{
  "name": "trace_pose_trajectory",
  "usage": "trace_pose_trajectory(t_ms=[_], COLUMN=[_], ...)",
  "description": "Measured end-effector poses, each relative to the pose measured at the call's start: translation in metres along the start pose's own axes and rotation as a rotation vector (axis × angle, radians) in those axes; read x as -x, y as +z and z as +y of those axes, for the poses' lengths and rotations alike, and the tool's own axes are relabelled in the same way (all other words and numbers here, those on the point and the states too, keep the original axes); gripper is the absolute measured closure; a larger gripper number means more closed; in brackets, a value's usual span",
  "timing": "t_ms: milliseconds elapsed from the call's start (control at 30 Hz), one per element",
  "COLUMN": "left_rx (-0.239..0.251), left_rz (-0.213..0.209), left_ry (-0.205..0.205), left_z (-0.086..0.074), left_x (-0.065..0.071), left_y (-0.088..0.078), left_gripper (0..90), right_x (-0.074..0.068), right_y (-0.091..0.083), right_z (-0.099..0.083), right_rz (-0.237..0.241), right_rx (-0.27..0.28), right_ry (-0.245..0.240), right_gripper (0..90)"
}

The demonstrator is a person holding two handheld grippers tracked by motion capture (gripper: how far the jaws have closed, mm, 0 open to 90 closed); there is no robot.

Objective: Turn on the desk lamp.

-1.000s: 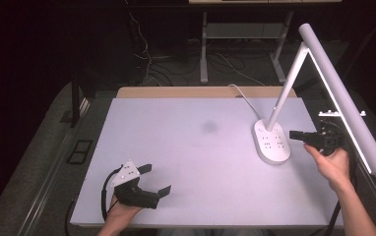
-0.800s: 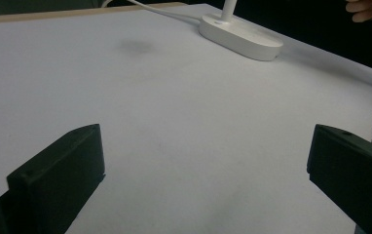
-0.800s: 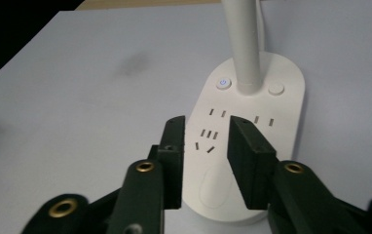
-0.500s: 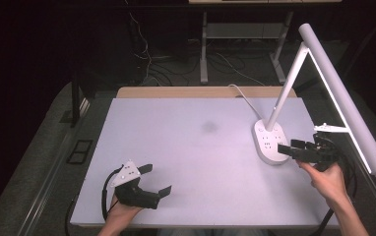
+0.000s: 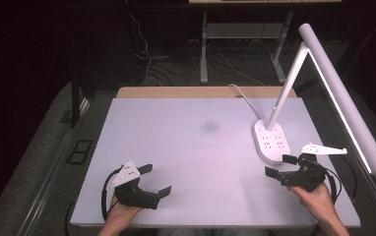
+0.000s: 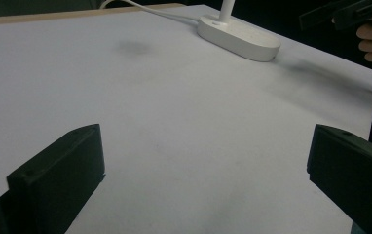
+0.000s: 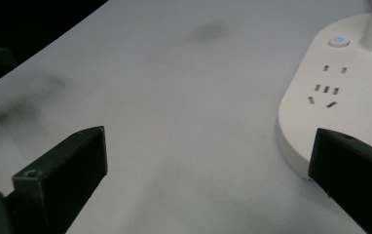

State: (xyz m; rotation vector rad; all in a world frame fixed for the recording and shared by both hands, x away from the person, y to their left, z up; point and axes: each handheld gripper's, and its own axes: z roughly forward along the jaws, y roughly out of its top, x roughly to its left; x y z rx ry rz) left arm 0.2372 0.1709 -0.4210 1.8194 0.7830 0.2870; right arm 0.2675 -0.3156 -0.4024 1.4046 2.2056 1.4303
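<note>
The right gripper (image 5: 280, 165), jaws just opened wide and holding nothing, sits just beside the near edge of the lamp base (image 5: 271, 142), apparently drawn clear of it, while the left gripper (image 5: 152, 179), also released, rests well apart from the base.

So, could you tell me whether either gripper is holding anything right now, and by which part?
Nothing is held: the left gripper and right gripper both stand open over the table.
</note>
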Motion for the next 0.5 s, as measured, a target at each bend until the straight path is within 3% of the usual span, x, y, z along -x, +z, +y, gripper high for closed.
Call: trace_pose_trajectory(t_ms=[500], left_rx=[-0.001], left_rz=[-0.004], left_ry=[-0.002], left_z=[0.0], left_x=[0.0], left_y=[0.001], left_gripper=[0.0], right_x=[-0.02], right_y=[0.016], right_z=[-0.03], right_rz=[0.04], right_rx=[-0.021], right_ry=[-0.039], right_gripper=[0.3])
